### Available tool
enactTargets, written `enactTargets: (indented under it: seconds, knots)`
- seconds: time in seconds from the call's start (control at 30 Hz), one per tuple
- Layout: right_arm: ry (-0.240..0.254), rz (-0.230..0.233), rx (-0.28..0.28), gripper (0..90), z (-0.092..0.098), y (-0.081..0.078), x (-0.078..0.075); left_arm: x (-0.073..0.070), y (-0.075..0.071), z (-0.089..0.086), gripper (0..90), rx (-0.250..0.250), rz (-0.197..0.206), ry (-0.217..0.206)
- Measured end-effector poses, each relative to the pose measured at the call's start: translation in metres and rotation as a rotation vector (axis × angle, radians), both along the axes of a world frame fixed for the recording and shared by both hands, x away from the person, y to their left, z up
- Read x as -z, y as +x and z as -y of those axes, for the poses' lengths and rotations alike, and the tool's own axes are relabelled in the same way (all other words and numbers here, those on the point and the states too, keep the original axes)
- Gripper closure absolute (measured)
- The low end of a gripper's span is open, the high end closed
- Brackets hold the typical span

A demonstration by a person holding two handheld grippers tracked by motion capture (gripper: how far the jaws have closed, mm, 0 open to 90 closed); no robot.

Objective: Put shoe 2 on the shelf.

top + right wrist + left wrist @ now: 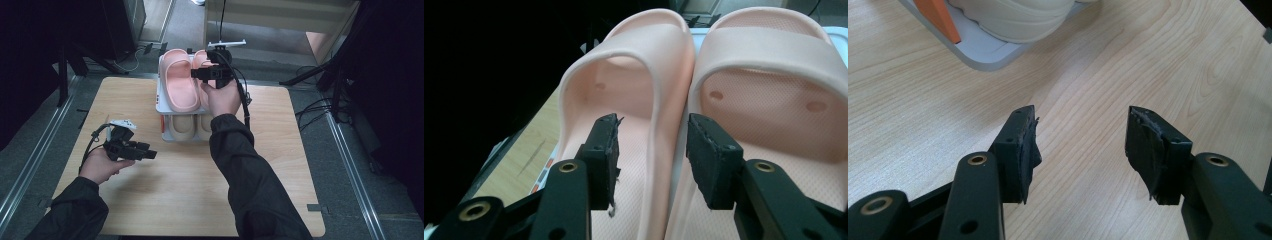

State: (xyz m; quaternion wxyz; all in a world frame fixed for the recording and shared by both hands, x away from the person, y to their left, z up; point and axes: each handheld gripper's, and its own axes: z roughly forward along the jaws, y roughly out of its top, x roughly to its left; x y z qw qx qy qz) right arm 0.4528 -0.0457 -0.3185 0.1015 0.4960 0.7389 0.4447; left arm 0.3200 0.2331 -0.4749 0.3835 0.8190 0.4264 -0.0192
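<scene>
Right gripper view: right tool (651, 150), jaws apart, straddles the touching side walls of two pink slippers (624, 100) atop the rack (161, 102), probably aligning the pair. Left tool (145, 152), wide and empty, waits beside the rack over the table (165, 200).

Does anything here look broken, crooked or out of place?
Only small wear: the black padding on the left gripper fingertips is torn and frayed at the edges, and the right gripper shows the same. The pink slippers sit neatly side by side on the rack, with a beige pair below.
</scene>
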Motion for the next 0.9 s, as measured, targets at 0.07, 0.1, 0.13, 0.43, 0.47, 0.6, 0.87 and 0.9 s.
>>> enactTargets:
  seconds: [0.07,0.1,0.13,0.43,0.47,0.6,0.87,0.9]
  knots:
    - [0.001,0.004,-0.023,57.5,0.002,-0.006,0.000,0.000,0.000,0.000,46.1,-0.001,0.002,0.004]
    - [0.001,0.004,-0.023,57.5,0.002,-0.006,0.000,0.000,0.000,0.000,46.1,-0.001,0.002,0.004]
    - [0.001,0.004,-0.031,57.6,0.003,-0.009,0.000,0.000,0.000,0.000,46.1,-0.003,-0.001,0.004]
    - [0.010,-0.007,-0.120,58.1,0.023,-0.035,0.010,0.001,0.000,0.001,44.8,-0.004,0.001,0.010]
    - [0.011,-0.007,-0.128,58.1,0.026,-0.038,0.011,0.001,0.000,0.001,44.5,-0.002,-0.001,0.012]
    - [0.061,-0.028,-0.180,57.5,0.037,-0.052,0.016,0.001,0.000,0.001,43.9,-0.003,0.002,0.012]
    - [0.055,-0.003,-0.275,57.5,0.049,-0.086,0.027,0.002,0.000,0.000,42.8,-0.009,0.002,0.018]
    - [0.055,-0.003,-0.275,57.5,0.049,-0.086,0.027,0.002,0.000,0.000,42.8,-0.011,0.001,0.020]
